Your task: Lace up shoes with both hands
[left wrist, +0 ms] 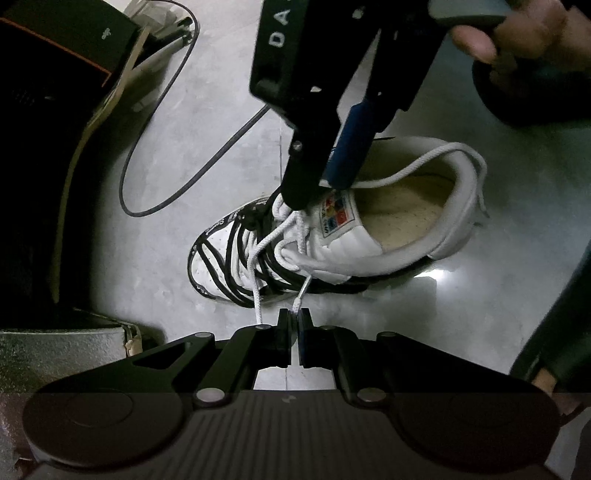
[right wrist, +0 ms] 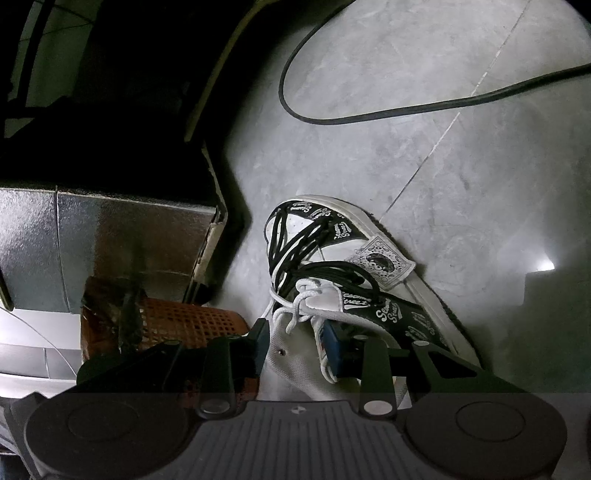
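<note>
- Left wrist view, from the left: a dark cabinet [left wrist: 33, 155] fills the left edge, with a black cable [left wrist: 155, 122] looping over the grey tiled floor [left wrist: 207, 110] beside it.
- At the middle lies the white sneaker [left wrist: 369, 240], flat on the floor; its long axis runs across the picture, toe to the left and the open heel collar to the right.
- The left gripper [left wrist: 294, 325] has its fingers pressed together, pinching the tip of the white lace [left wrist: 301, 291] just below the shoe's near side.
- The right gripper [left wrist: 321, 188] comes down from above onto the tongue, held by a hand [left wrist: 517, 29] at the top right.
- Right wrist view, from the left: an orange mesh basket [right wrist: 184, 325] sits by a silver box [right wrist: 110, 243].
- Here the sneaker points its toe up and away, heel toward the camera.
- The right gripper's fingers [right wrist: 260, 339] stand apart on either side of the tongue; I cannot tell whether the pads press on it.
</note>
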`<move>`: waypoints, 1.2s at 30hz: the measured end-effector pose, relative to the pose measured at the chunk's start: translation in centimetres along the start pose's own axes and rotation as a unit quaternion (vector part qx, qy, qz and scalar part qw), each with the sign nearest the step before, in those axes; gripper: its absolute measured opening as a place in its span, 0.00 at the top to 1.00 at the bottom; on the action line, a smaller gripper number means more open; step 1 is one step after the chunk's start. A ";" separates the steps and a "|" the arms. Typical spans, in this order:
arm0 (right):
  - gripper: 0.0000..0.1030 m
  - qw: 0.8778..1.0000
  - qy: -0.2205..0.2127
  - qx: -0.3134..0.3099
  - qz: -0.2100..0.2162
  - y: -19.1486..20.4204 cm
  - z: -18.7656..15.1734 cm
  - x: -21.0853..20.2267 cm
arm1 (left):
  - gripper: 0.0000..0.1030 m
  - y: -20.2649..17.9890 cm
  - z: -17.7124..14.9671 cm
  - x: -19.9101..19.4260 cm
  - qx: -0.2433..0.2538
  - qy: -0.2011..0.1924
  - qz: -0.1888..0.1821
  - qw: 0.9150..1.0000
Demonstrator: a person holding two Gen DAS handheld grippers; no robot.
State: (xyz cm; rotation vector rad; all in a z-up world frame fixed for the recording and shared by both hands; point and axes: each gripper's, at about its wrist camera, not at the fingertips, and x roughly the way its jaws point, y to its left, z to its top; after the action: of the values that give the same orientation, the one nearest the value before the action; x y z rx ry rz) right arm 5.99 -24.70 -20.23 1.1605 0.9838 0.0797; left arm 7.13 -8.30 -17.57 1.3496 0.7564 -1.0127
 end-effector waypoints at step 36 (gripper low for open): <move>0.63 0.996 0.003 0.070 0.057 -0.1 -1.4 0.4 | 0.96 -0.7 1.1 0.0 -0.014 -0.019 -0.009 1.000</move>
State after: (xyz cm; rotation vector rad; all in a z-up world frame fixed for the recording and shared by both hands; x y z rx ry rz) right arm 5.22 -23.47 -20.67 1.3446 0.9403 0.1071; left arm 6.38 -9.31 -17.78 1.2987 0.7538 -1.0355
